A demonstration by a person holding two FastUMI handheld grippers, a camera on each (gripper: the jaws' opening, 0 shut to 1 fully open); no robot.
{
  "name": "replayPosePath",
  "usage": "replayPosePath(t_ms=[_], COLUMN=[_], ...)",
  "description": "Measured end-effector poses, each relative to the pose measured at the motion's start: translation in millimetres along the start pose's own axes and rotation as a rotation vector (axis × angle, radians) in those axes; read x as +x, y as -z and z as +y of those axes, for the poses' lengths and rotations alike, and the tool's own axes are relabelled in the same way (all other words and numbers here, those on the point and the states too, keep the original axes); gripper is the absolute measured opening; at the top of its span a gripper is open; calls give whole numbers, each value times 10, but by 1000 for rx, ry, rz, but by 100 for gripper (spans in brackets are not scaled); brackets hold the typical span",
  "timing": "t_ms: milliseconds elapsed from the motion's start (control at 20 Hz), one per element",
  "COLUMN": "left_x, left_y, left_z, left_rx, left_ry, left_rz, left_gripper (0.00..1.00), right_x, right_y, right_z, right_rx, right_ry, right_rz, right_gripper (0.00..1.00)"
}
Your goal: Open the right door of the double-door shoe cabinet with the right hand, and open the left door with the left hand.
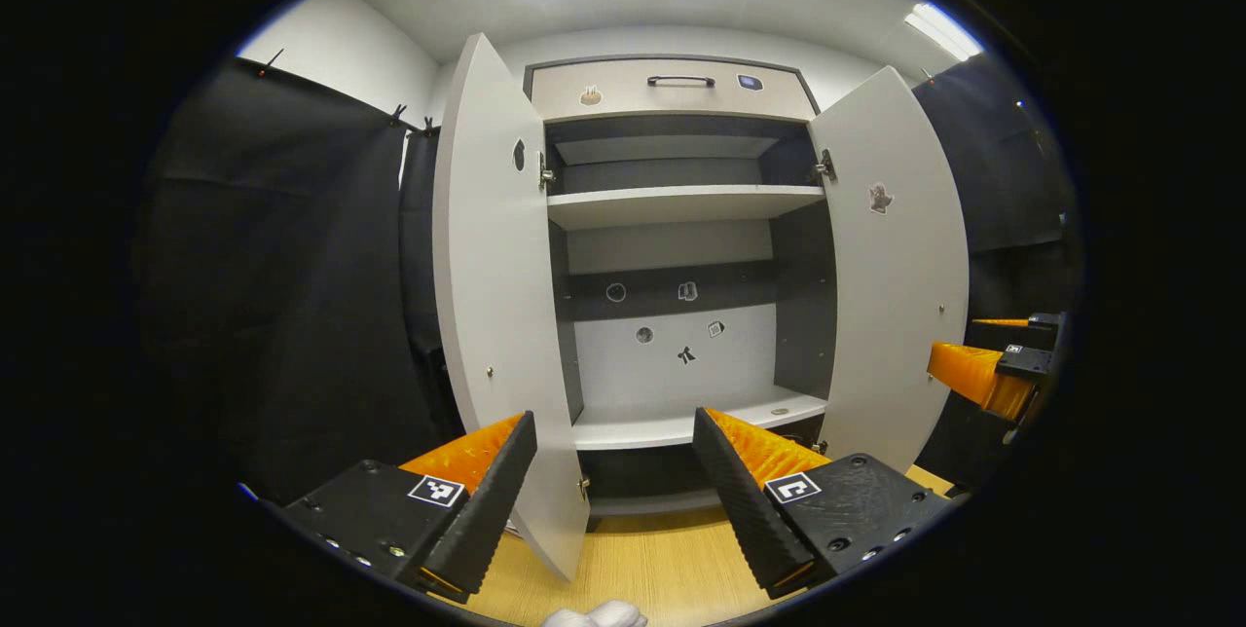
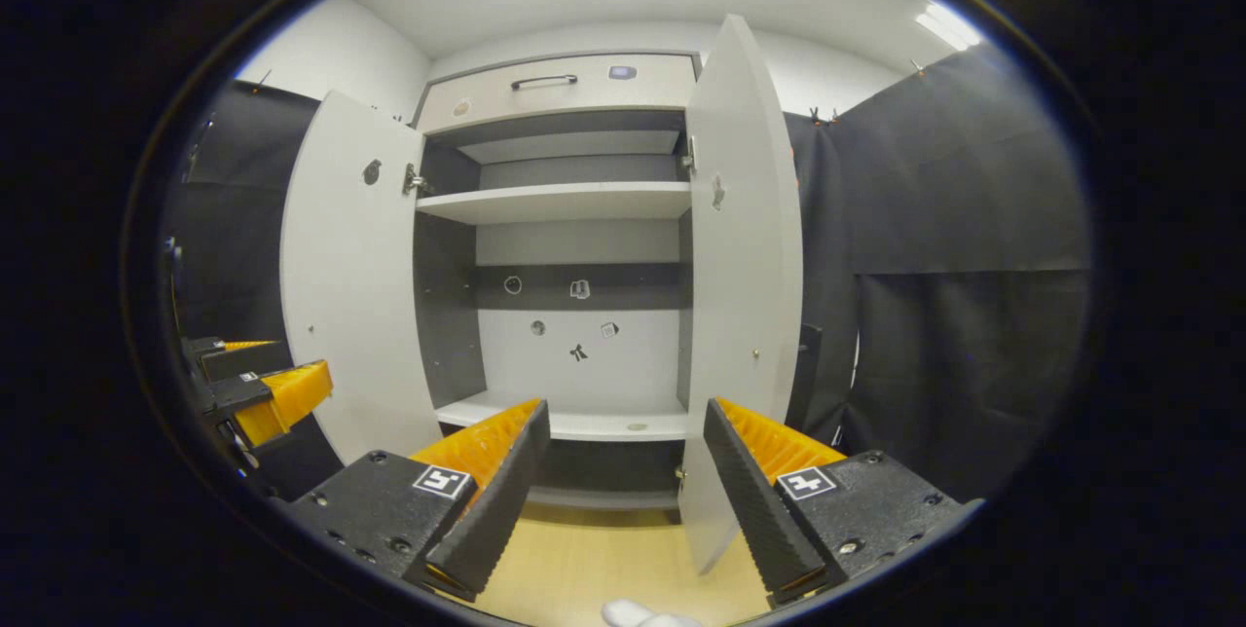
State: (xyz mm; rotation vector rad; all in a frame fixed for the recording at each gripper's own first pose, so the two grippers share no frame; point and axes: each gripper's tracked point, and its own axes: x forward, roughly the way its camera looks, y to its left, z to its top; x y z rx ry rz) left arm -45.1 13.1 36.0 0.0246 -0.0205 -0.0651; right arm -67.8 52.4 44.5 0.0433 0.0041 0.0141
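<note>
Both doors are swung wide, so the shoe cabinet (image 1: 681, 247) front is pretty much unblocked. The left door (image 1: 501, 315) sticks out edge-on between the left gripper (image 1: 613, 471) fingers, which are spread apart with nothing gripped. Same deal on the other side: the right door (image 2: 745, 296) edge sits just inside the right gripper (image 2: 628, 471)'s open gap. Reach-in room is split by the upper shelf (image 1: 681, 206) and bounded below by the bottom shelf (image 1: 681, 424). The middle bay is the roomiest. A closed drawer (image 1: 672, 90) caps the top.
</note>
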Motion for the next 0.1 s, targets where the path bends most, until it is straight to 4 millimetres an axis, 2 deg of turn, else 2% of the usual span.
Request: replayPosePath(t_ms=[100], left_x=[-33], left_y=[-9], left_z=[-7], left_rx=[2], left_ry=[-4], left_rz=[-2], left_gripper=[96], right_x=[-22], right_y=[-7], right_z=[-13], right_rx=[4], right_ry=[-3], right_rz=[-3], right_gripper=[99])
